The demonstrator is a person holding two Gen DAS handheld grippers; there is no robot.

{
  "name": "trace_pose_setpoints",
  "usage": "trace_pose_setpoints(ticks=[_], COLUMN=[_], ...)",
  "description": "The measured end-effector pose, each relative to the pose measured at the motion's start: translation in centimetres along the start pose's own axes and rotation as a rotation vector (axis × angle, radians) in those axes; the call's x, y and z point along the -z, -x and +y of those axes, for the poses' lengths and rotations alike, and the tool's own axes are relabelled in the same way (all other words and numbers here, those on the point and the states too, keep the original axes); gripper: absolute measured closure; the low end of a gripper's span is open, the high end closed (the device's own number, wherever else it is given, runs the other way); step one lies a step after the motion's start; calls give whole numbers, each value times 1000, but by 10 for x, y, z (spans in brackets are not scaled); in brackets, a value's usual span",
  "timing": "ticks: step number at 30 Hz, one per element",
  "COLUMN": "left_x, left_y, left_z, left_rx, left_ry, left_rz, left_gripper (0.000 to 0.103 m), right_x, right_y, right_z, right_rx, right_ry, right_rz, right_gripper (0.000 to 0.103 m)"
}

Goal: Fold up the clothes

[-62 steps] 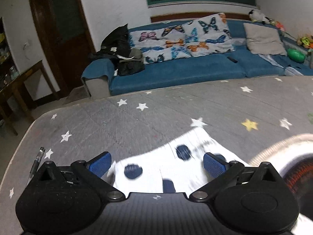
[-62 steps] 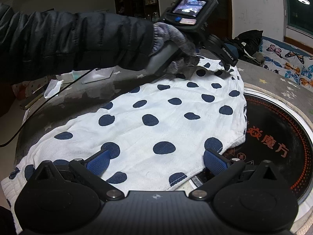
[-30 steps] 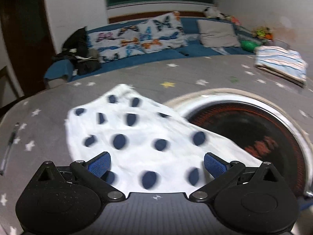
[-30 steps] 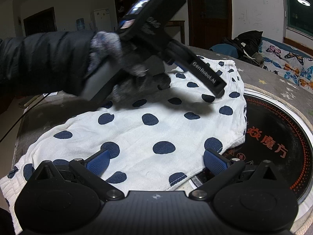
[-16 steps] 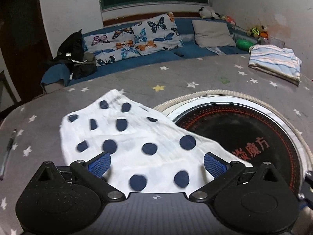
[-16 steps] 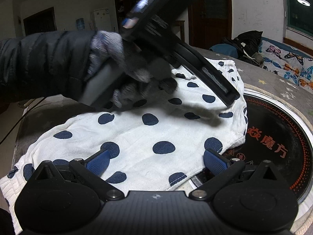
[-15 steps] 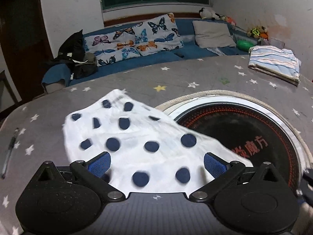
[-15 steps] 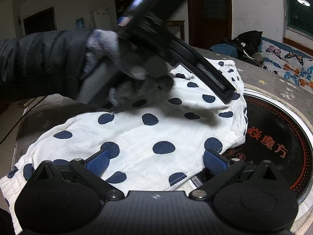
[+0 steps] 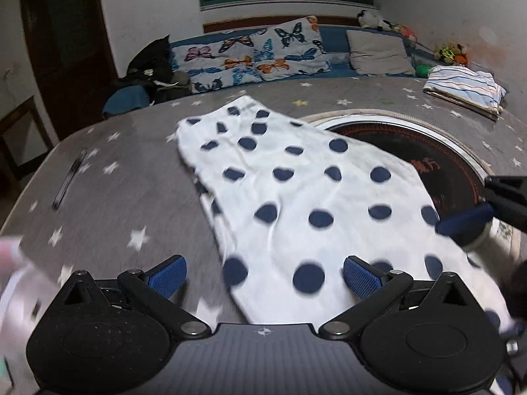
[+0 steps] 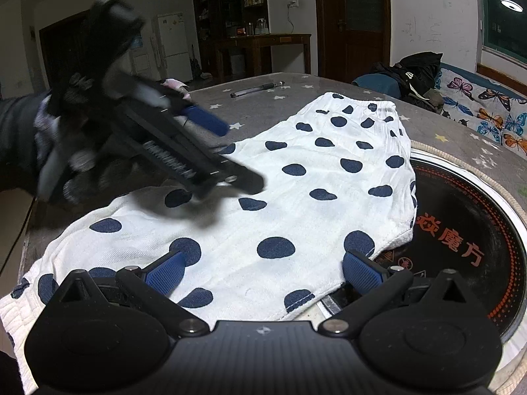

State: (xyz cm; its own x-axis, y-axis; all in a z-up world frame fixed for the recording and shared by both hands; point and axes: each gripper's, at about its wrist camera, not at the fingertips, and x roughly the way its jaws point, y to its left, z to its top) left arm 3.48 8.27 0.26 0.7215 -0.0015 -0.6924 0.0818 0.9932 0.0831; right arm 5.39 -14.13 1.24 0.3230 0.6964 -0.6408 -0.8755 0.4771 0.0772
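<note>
I have both grippers gaping, empty — left gripper and right gripper over the polka-dot garment, which overlaps the black disc; a careless pinch might bunch one layer.

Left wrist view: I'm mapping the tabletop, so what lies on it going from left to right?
Pen → polka-dot garment → round black hotplate set into the table → folded striped cloth at the far right.
</note>
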Motion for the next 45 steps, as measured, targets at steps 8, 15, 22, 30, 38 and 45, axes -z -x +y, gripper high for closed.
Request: trace_pose_setpoints(ticks=[8, 15, 22, 30, 38, 45], left_x=[27, 40, 48, 54, 46, 61], left_y=[28, 42, 51, 59, 87, 92], left_z=[3, 11, 14, 15, 5, -18], left_rx=[-39, -63, -57, -63, -43, 20], left_ry=[37, 67, 86, 81, 99, 38], left_rz=[-20, -23, -31, -29, -100, -79], left_gripper=[0, 0, 0, 0, 0, 0], right_x=[0, -4, -16, -2, -8, -1], right_y=[-1, 0, 27, 10, 25, 15], right_z=[2, 0, 19, 49, 55, 50], right_rx=[1, 6, -51, -25, 4, 19], right_ry=[3, -37, -68, 51, 118, 98], right_rz=[2, 18, -17, 81, 38, 74], right_gripper=[0, 0, 0, 0, 0, 0])
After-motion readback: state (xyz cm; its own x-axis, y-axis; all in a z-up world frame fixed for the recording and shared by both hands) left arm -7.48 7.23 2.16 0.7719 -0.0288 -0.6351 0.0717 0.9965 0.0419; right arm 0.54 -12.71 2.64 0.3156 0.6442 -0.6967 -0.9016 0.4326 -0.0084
